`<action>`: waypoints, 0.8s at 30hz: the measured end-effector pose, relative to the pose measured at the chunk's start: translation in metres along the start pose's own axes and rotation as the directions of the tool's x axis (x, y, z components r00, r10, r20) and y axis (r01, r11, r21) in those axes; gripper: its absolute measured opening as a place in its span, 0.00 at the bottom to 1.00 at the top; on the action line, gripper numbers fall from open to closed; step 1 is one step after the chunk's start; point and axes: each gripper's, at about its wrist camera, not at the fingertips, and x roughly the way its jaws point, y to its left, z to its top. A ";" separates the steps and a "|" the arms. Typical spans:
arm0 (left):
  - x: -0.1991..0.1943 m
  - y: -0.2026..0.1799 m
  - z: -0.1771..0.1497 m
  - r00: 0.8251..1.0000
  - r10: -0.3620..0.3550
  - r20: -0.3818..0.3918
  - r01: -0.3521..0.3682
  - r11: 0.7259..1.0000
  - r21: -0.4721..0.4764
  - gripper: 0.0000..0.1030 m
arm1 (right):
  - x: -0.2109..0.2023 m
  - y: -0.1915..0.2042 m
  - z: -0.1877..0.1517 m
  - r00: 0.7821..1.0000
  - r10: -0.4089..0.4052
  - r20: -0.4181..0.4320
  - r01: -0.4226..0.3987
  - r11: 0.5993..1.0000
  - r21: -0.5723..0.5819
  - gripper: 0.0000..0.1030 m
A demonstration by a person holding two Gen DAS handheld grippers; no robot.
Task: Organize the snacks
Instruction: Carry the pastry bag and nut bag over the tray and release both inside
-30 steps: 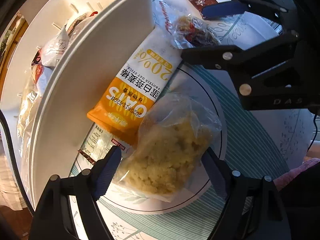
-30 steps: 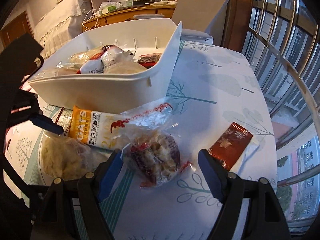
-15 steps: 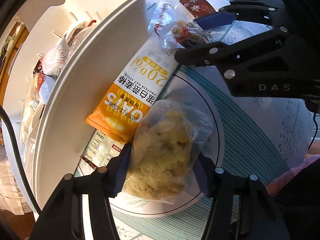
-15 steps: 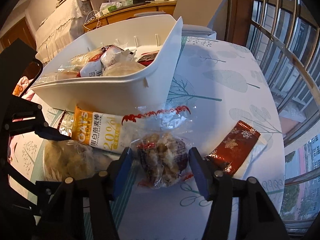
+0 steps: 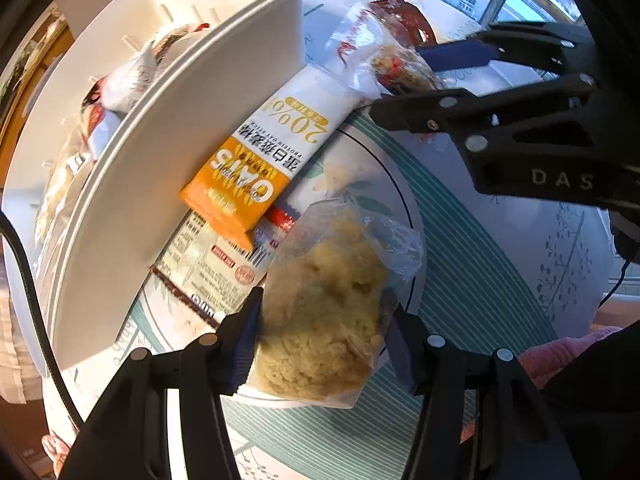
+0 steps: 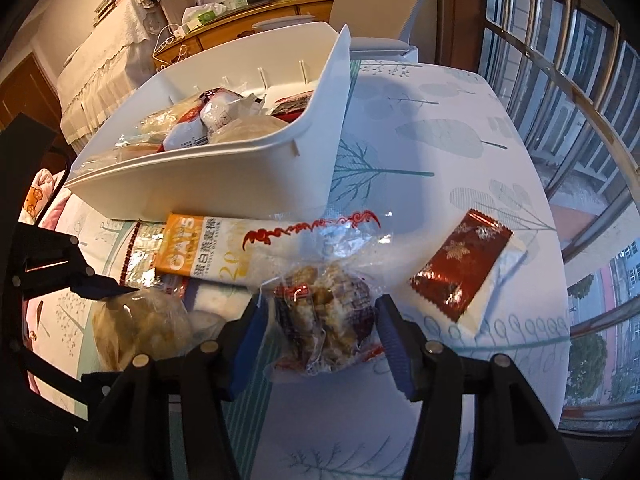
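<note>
So you've got two snack bags pinched at once right now. Your left gripper (image 5: 322,344) is clamped on the clear bag of yellow crumbly stuff (image 5: 324,320), pads pressing into both sides of it, and the gripper points pretty much straight down at the tablecloth (image 5: 472,280). In the right wrist view that same bag (image 6: 140,328) sits off to the lower left with the left gripper's blue pad touching its top.

Your right gripper (image 6: 320,340) is squeezed onto the clear bag of brown nutty clusters (image 6: 326,316), a pad tight against each side, the bag's loose top with the red scroll print fanning out ahead of it.

Between and behind the two bags lies the orange and white oat bar (image 5: 260,164), long side right up against the white bin (image 5: 168,168). One end of it tucks under the nut bag's plastic, and a silvery printed wrapper (image 5: 216,256) pokes out from underneath it, next to the yellow bag.

Off to the right of the nut bag, apart from it, a dark red snowflake packet (image 6: 464,268) lies flat on the cloth.

The bin (image 6: 224,184) already has a pile of wrapped snacks (image 6: 208,120) in it, mostly white and clear packets.

Farther back there's a wooden sideboard (image 6: 248,24) and windows (image 6: 560,60) along the right.
</note>
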 end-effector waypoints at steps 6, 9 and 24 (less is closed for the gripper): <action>-0.017 0.019 -0.021 1.000 -0.022 0.007 0.022 0.998 -0.057 0.53 | -0.011 0.014 -0.004 1.000 -0.012 -0.001 0.012 1.000 0.002 0.54; -0.023 0.033 -0.027 0.999 -0.034 0.017 0.035 0.995 -0.094 0.53 | -0.019 0.020 -0.003 1.000 -0.013 0.011 0.013 1.000 0.017 0.54; -0.090 0.101 -0.061 0.998 -0.058 -0.001 0.055 0.959 -0.279 0.53 | -0.057 0.063 0.032 0.999 -0.044 0.023 0.043 0.998 0.040 0.54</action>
